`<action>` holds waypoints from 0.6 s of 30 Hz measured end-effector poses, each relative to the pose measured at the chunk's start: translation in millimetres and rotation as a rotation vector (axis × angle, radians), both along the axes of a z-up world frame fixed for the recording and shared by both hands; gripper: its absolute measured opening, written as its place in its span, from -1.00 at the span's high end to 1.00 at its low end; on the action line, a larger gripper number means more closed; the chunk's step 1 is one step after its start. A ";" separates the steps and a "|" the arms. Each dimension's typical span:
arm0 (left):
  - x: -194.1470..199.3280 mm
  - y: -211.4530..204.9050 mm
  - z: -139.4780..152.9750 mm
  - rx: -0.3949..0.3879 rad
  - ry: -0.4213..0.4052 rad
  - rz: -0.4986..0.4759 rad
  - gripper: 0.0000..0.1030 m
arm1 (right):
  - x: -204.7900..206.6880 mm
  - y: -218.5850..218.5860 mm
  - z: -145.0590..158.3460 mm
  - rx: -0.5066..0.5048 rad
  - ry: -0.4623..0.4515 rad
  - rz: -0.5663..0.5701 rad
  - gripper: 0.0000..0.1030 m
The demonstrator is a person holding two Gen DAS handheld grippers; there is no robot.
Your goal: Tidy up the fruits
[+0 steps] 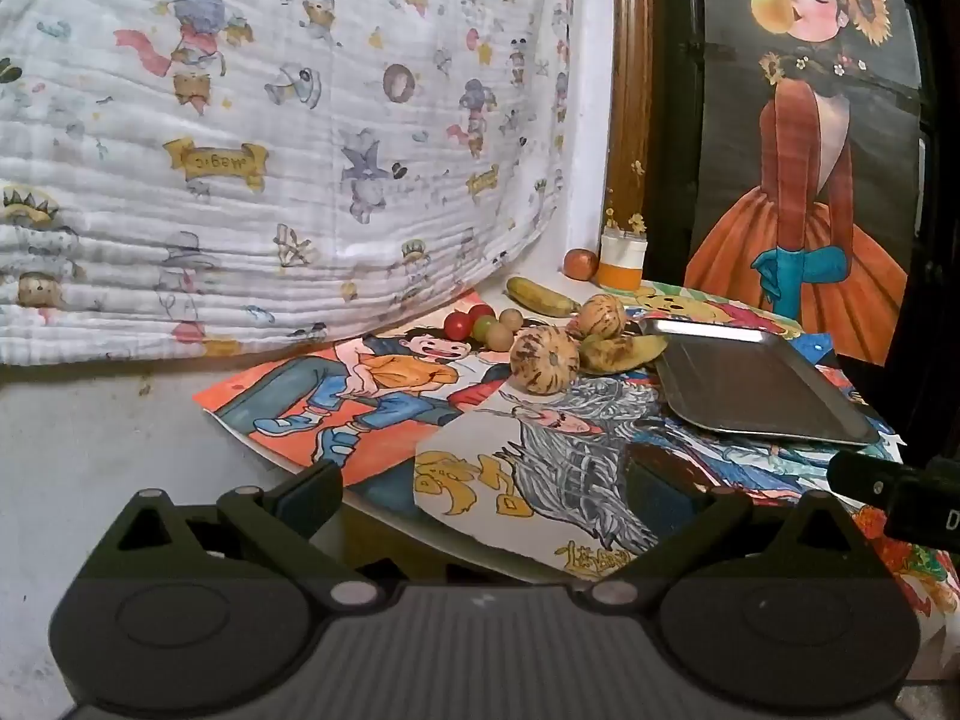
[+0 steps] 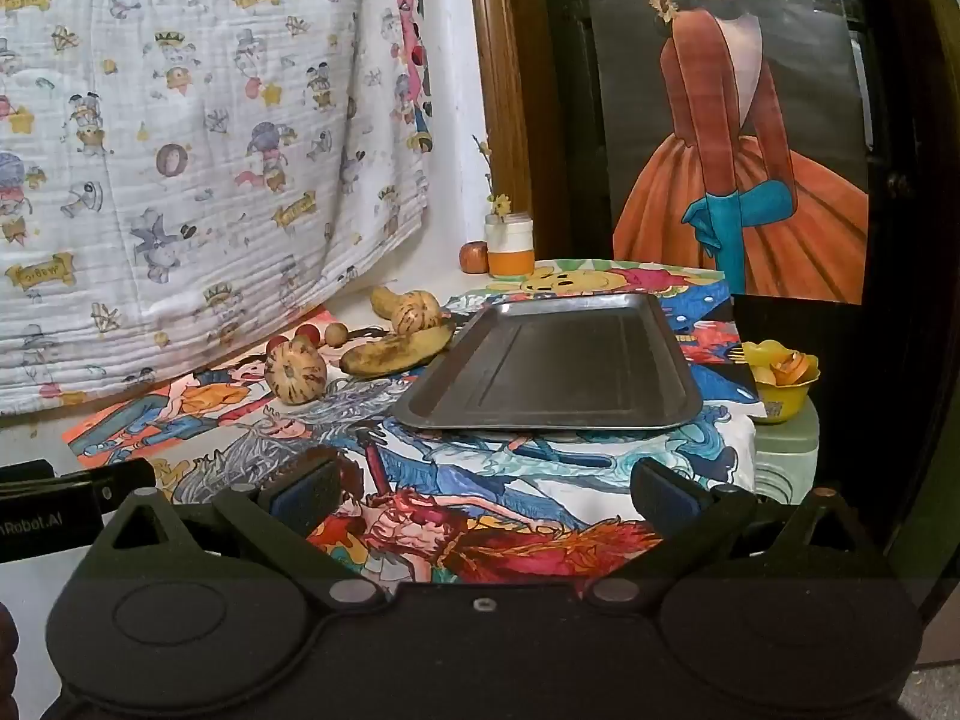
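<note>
Both hand-held grippers, left (image 1: 483,489) and right (image 2: 486,495), hover wide open and empty over the picture-covered tabletop (image 2: 480,480), well short of the loose fruit. The striped melon (image 1: 545,365) nearest the bare steel tray (image 2: 600,423) looks the sensible first pick: straddle its widest part, close gently.

Picture-covered table (image 2: 741,450) under metal tray (image 2: 552,360), fruits (image 2: 296,373).
</note>
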State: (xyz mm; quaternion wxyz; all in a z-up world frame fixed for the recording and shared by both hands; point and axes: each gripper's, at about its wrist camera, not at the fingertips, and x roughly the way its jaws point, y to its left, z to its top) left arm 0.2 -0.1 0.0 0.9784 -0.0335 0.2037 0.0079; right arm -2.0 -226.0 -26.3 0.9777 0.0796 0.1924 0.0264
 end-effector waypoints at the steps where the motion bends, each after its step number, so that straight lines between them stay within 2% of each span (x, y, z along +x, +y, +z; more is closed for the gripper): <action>1: -0.1 0.0 0.0 0.000 -0.003 0.000 -0.99 | 0.1 0.1 -0.1 0.000 0.000 0.000 -0.99; 18: 0.1 0.0 0.0 0.003 -0.002 0.001 -0.99 | 0.3 0.8 -2.0 -0.001 0.006 0.001 -0.99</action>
